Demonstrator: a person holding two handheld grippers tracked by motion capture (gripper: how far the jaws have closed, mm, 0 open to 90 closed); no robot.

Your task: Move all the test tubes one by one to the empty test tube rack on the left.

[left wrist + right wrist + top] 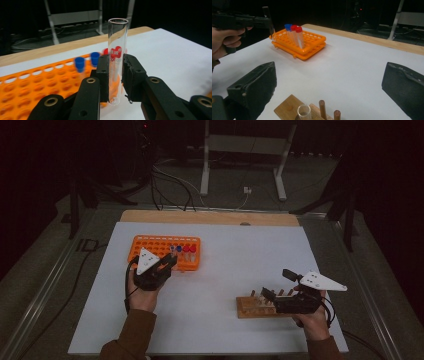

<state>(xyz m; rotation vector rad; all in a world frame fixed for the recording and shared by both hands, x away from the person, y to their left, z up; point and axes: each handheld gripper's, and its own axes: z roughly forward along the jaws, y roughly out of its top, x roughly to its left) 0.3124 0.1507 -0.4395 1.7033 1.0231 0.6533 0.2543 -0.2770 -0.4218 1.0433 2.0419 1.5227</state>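
My left gripper is shut on a clear glass test tube with a red logo, held upright over the near right part of the orange tube rack. In the high view this left gripper sits at the rack's front edge. My right gripper is open with nothing between its jaws, above the wooden peg rack. That wooden rack holds a clear tube beside brown pegs. From above, the right gripper hovers over it.
Blue-capped tubes and red-capped tubes stand in the orange rack's right end. A white sheet covers the table, with a wooden strip along the far edge. Cables and a metal stand lie beyond.
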